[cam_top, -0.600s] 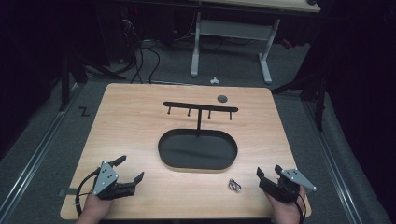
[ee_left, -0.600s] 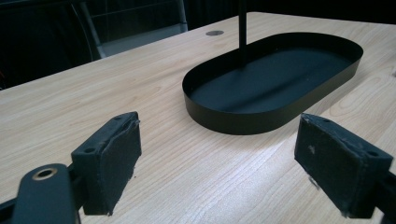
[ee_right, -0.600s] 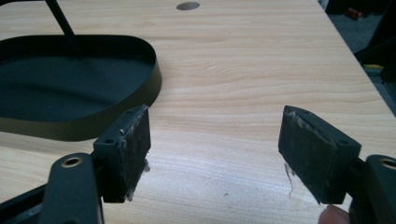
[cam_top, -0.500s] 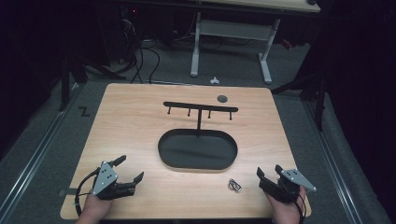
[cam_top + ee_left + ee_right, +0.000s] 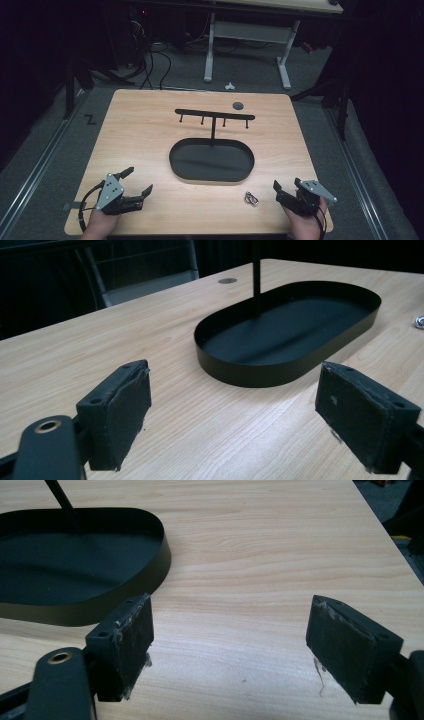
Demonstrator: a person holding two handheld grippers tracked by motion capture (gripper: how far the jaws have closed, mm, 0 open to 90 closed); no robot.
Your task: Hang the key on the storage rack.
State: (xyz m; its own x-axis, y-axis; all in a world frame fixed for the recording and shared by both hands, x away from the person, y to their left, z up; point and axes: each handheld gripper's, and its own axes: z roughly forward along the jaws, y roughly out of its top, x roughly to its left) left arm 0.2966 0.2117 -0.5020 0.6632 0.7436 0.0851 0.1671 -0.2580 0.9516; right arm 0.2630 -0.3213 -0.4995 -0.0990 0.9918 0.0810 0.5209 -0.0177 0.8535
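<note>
A black oval tray point(image 5: 211, 160) with an upright post and a crossbar of hooks point(image 5: 215, 116) stands mid-table. Its rim point(image 5: 280, 372) lies ahead of my left gripper, and its wall point(image 5: 100, 607) is ahead-left of my right gripper. A small metal trinket point(image 5: 251, 199) lies on the wood just in front of the tray; its edge shows as a trinket point(image 5: 419, 321) at the far right. My left gripper point(image 5: 137, 182) rests at the near left corner, open and empty. My right gripper point(image 5: 287, 188) rests near the right front edge, open and empty, right of the trinket.
A small dark disc point(image 5: 238, 105) is set in the tabletop point(image 5: 140, 135) near the far edge. Beyond the table stand a white desk frame point(image 5: 250, 45) and cables on the grey floor. A rail point(image 5: 45, 160) runs along the floor at the left.
</note>
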